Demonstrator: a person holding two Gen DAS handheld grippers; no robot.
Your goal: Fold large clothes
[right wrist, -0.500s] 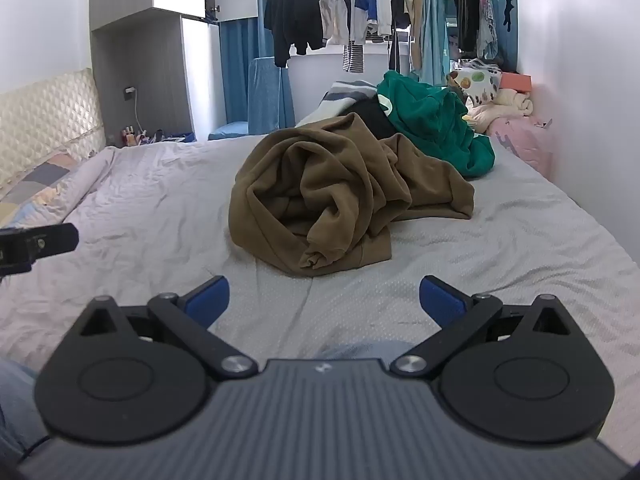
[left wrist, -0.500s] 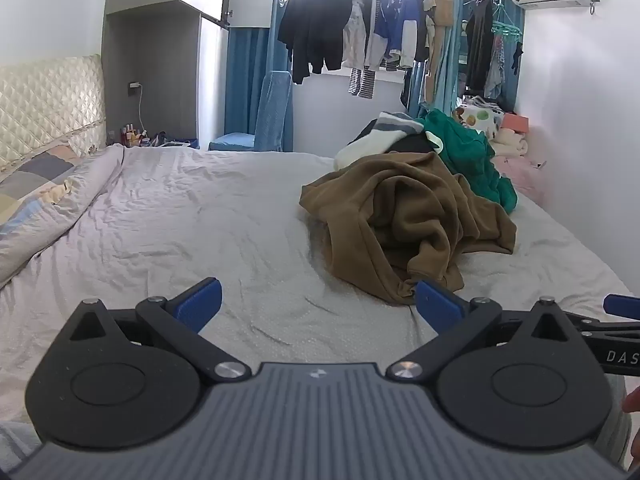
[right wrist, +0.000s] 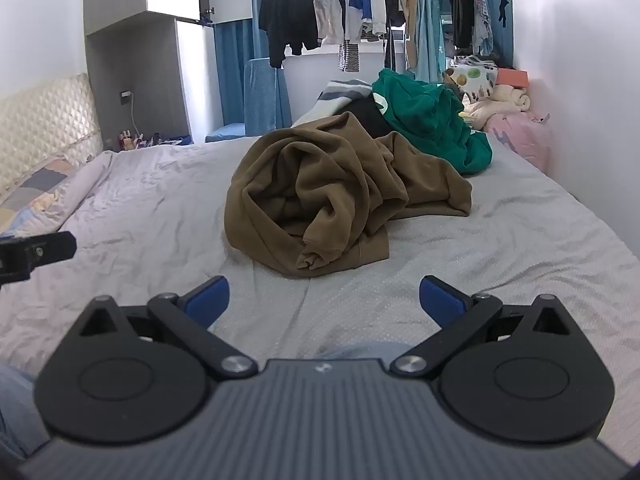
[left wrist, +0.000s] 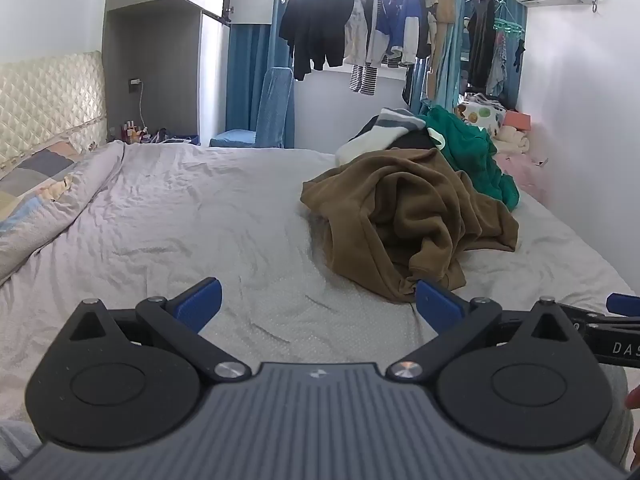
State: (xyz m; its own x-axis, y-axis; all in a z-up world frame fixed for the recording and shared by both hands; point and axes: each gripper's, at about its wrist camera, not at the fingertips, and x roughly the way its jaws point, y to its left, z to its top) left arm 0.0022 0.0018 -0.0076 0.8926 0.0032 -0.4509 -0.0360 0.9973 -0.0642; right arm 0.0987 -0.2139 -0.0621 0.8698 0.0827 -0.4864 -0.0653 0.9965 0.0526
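A: Where the left wrist camera looked across the bed [left wrist: 168, 216], what did it show?

B: The left gripper [left wrist: 318, 306] hung over the grey sheet with its blue fingers [left wrist: 200, 304] spread as wide as they go and nothing between them. The brown garment [left wrist: 408, 220] lay crumpled in a heap on the right half of the bed, ahead of the right-hand finger and apart from it. Behind it sat a green garment [left wrist: 472, 160] and a grey-and-white striped one [left wrist: 384, 128], touching the brown heap.

A: Anything else in that view?

B: A tip of the right gripper [left wrist: 622, 304] poked in at the right edge. A patchwork quilt [left wrist: 36, 184] lay along the left side by the padded headboard [left wrist: 48, 96], and clothes hung on a rail [left wrist: 360, 32] by the window.

A: And from the right wrist camera?

B: The right gripper [right wrist: 324, 300] was also fully open and empty, hovering above the sheet [right wrist: 520, 248]. The brown garment [right wrist: 332, 196] lay straight ahead, just past the fingers, its nearest fold not touched by either. The green garment [right wrist: 432, 124] rested behind it to the right. The left gripper's black arm [right wrist: 36, 248] showed at the left edge, over bare sheet.
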